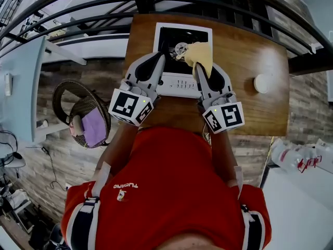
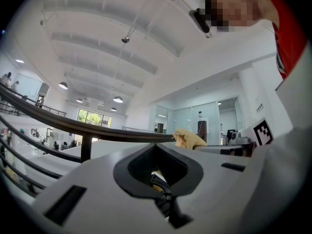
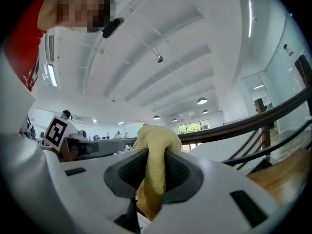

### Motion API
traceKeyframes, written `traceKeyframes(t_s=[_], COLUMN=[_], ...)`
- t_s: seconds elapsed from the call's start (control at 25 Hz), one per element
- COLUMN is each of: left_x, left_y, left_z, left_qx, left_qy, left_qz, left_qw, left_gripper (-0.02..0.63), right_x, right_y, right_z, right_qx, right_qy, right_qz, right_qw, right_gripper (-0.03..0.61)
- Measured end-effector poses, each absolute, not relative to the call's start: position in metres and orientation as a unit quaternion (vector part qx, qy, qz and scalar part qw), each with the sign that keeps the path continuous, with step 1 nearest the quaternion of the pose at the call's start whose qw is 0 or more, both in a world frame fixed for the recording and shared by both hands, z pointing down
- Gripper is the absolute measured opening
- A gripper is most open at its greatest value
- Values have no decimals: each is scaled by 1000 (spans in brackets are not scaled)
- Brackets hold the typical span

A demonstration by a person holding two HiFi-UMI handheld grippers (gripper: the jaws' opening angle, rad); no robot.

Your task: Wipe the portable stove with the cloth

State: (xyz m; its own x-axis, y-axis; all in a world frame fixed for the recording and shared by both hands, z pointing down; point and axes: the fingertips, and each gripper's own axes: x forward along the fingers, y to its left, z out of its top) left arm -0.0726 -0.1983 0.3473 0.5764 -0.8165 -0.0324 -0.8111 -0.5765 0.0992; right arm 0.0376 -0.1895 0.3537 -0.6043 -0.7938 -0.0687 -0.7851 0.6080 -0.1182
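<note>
Stove [image 1: 167,38]: white body, black top, sits mid-table [image 1: 250,46] at the far edge, by the railing [image 1: 104,9].

Head view:
- Cloth [image 1: 200,53] is yellow and bunched, lying on the stove's right half just beside the burner. Its near end runs into the right gripper [image 1: 199,67].
- Left gripper [image 1: 157,59] is over the stove's left front, tip above the black top. Can't tell whether it touches.
- Both grippers point away from the person, side by side and a little apart.
- Small white round thing [image 1: 261,83] on the table, well right of the stove.
- Round chair [image 1: 78,103] with a purple cushion [image 1: 94,129] on the floor to the left.

Left gripper view:
- Left gripper [image 2: 156,147] has its jaws together with nothing between them. Only a dark ring shows through the gap behind the tips.
- Cloth [image 2: 190,139] shows to the right, past the tip.
- Railing [image 2: 73,126] crosses behind.

Right gripper view:
- Right gripper [image 3: 156,152] is clamped on the cloth [image 3: 156,165]. Pads press it from both sides.
- A wad bulges out past the tips and a tail hangs down inside the jaw opening.
- Table [image 3: 287,172] edge is at lower right, railing [image 3: 253,118] beyond it.
</note>
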Motion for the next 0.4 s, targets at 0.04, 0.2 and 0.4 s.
traceKeyframes(t_s=[0.04, 0.2, 0.4], left_x=[-72, -71, -75], left_y=[-199, -201, -201], left_z=[348, 351, 353], left_qx=[887, 887, 888], left_qy=[-458, -458, -456], left_qz=[-37, -36, -39], left_qw=[37, 42, 45], left_gripper=[9, 9, 9], right_x=[38, 39, 33], right_y=[-190, -191, -191], right_z=[354, 357, 358], right_qx=[-441, -440, -440], right_qy=[895, 895, 895], right_qz=[-39, -41, -44], right_qw=[57, 56, 56], right_gripper=[87, 88, 88])
